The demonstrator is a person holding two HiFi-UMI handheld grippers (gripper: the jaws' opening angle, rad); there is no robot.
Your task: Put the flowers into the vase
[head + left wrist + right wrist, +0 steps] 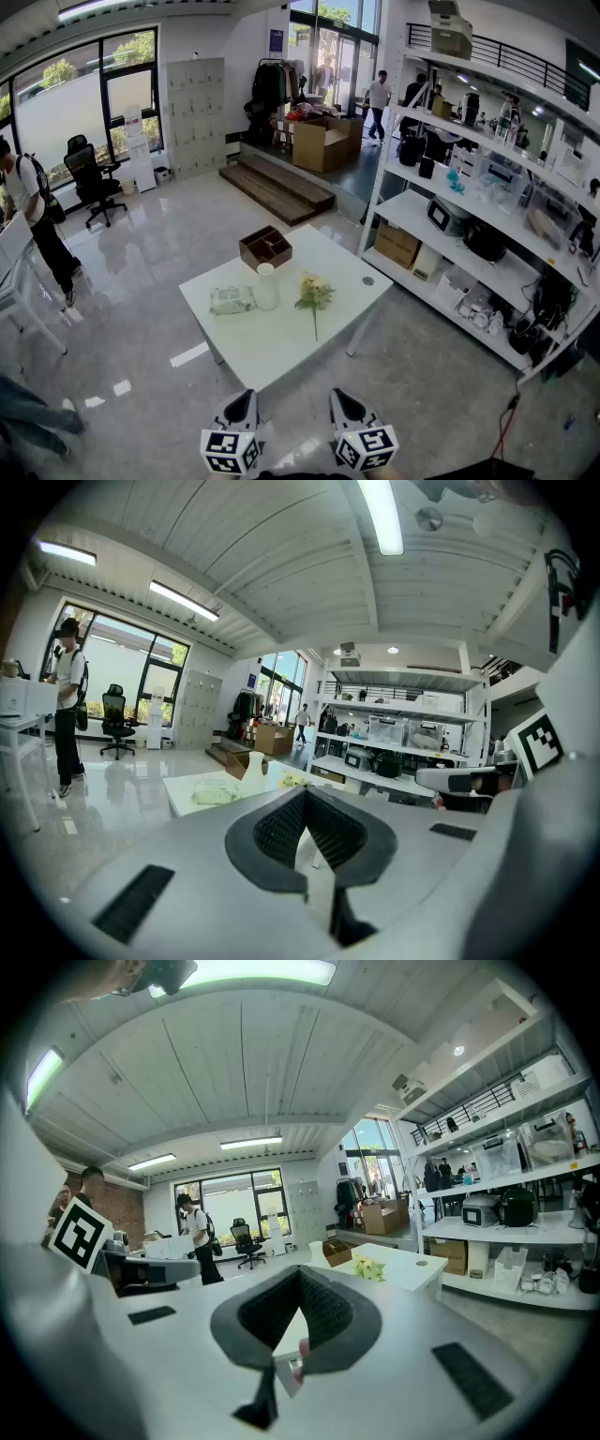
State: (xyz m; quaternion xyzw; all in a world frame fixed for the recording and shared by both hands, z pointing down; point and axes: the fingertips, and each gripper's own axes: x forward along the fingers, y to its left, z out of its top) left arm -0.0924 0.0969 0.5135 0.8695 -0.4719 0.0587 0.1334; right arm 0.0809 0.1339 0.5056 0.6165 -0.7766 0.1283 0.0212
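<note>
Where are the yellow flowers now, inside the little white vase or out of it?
Out. The yellow flowers lie flat on the white table, beside the upright white vase, not in it.

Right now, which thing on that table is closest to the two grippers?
The yellow flower: its stem points toward the near edge, while the vase, packet and wooden box sit farther back.

vase [267,289] on table [281,352], flowers [314,291] just right, packet [232,300] left, box [265,247] behind

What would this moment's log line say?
flowers: lying on table | vase: upright, no flowers | left tongs: shut, empty | right tongs: shut, empty
</note>
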